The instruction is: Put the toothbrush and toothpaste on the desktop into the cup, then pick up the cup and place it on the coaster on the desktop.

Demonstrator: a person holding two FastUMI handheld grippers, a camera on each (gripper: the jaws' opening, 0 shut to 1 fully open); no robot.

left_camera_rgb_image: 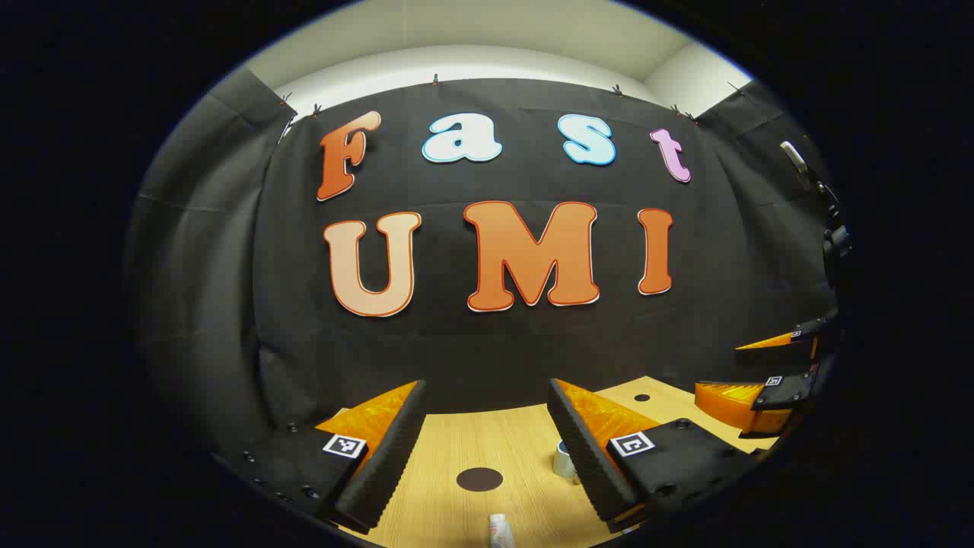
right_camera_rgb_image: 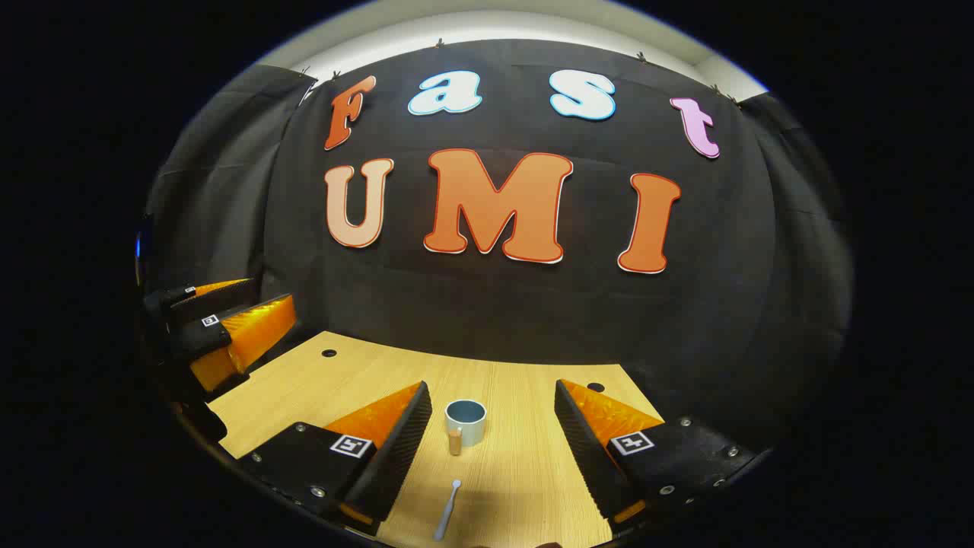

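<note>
Both grippers hover over the desk, jaws apart, holding nothing: left gripper, right gripper. Right gripper view: cup at 12 between the fingers, toothbrush at 6, cut off at the edge. Left gripper view: coaster between the fingers, toothpaste at 6, cut off, cup half hidden behind the finger at 3.

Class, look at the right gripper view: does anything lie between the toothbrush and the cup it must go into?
Nothing visible does. Bare desktop separates the toothbrush from the cup, whose mouth faces up.
</note>
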